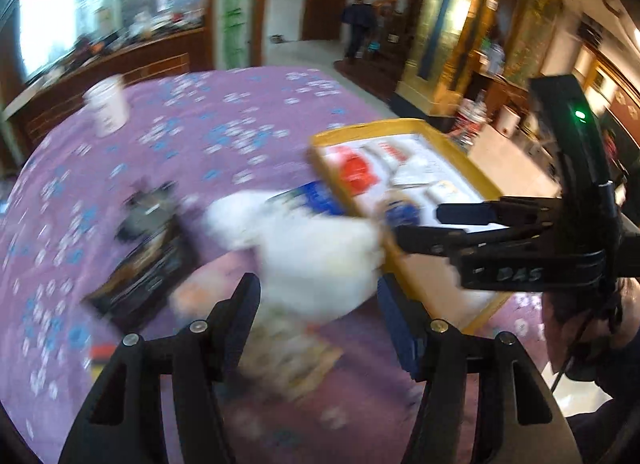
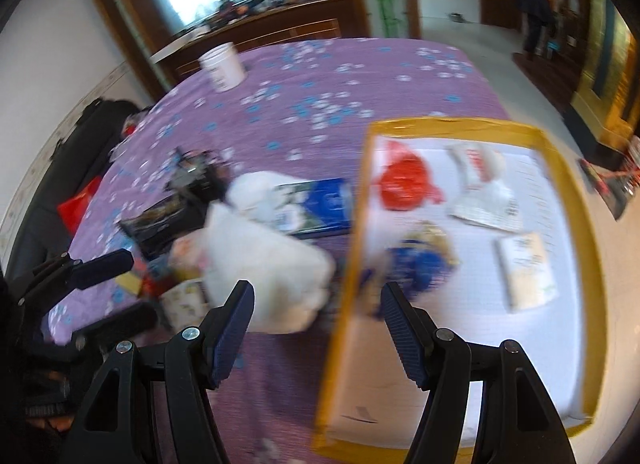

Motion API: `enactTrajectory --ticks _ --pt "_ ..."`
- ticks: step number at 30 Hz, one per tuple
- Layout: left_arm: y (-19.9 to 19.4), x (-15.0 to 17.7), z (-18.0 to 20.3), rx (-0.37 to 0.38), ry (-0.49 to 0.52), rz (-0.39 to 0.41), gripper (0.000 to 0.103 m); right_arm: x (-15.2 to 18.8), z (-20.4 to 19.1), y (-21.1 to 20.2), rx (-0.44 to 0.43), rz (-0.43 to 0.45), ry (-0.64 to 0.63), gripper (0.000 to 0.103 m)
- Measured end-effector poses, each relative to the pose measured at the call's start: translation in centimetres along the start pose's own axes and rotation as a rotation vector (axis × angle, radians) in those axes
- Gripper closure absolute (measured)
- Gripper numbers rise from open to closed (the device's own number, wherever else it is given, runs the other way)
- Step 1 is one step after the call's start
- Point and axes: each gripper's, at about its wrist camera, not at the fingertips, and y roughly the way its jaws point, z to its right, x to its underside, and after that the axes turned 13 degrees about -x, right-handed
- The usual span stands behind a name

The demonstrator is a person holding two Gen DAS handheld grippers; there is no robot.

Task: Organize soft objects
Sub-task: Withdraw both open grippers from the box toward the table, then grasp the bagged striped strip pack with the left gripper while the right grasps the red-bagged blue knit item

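Black fingers of the left gripper [image 1: 316, 296] fill the bottom of the left wrist view, spread apart with nothing pinched; a white plastic bag [image 1: 308, 252] lies on the purple cloth [image 1: 192, 135] just beyond their tips. From the right wrist view, the right gripper [image 2: 316, 304] also stands spread and empty, straddling the near yellow edge of the tray [image 2: 452, 121].

Sorted soft items already sit on the tray's white floor at centre right, a red bag [image 2: 404, 183] and a white packet [image 2: 528, 268] among them, so the tray is probably the collecting place. Still outside it, at centre left, wait the white bag, a blue packet [image 2: 324, 203] and a dark packet [image 2: 160, 223].

Motion blur smears everything; labels are unreadable, and what lies beneath the white bag is hidden. A white cup [image 2: 222, 67] stands well apart, upper left.
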Motion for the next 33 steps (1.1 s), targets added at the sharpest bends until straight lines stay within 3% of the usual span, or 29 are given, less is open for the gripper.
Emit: enactTrajectory --ticks 3,9,12,14,17,18,20,27,29,31,33 --pt "-0.4 1.9 -4.4 -0.054 -0.087 -0.025 0.035 0.0 -2.1 1.3 -0.034 -0.030 -0.041 0.033" --pt "0.1 5.3 -13.8 -0.179 -0.217 -0.078 0.035 0.2 -4.7 2.8 -0.066 -0.070 -0.091 0.033" --pt "1.7 5.4 -17.4 -0.171 -0.268 -0.105 0.035 0.3 -5.4 3.2 -0.068 -0.078 -0.095 0.033" --pt "3.4 5.1 -18.7 -0.071 -0.264 -0.114 0.034 0.4 -5.6 3.4 -0.069 -0.082 -0.093 0.033" --pt "6.4 5.0 -19.4 -0.063 -0.256 -0.156 0.034 0.4 -5.7 3.4 -0.065 -0.085 -0.092 0.033" --pt "7.6 5.1 -19.4 -0.014 -0.241 -0.176 0.034 0.5 -5.8 3.3 -0.063 -0.084 -0.091 0.033" --pt "8.4 5.4 -19.0 -0.005 -0.223 -0.202 0.034 0.6 -5.7 3.2 -0.059 -0.086 -0.085 0.033" --pt "5.6 8.4 -14.7 0.145 -0.070 -0.281 0.027 0.7 -5.4 3.1 -0.067 -0.087 -0.067 0.033" --pt "4.2 9.4 -13.3 0.135 -0.047 -0.283 0.027 0.8 -5.7 3.2 -0.078 -0.091 -0.073 0.032" --pt "2.5 9.6 -12.3 0.104 -0.030 -0.232 0.027 0.9 -6.1 3.5 -0.086 -0.096 -0.078 0.031" --pt "1.6 9.2 -11.9 0.043 -0.005 -0.169 0.018 0.9 -6.4 4.0 -0.098 -0.100 -0.078 0.031"
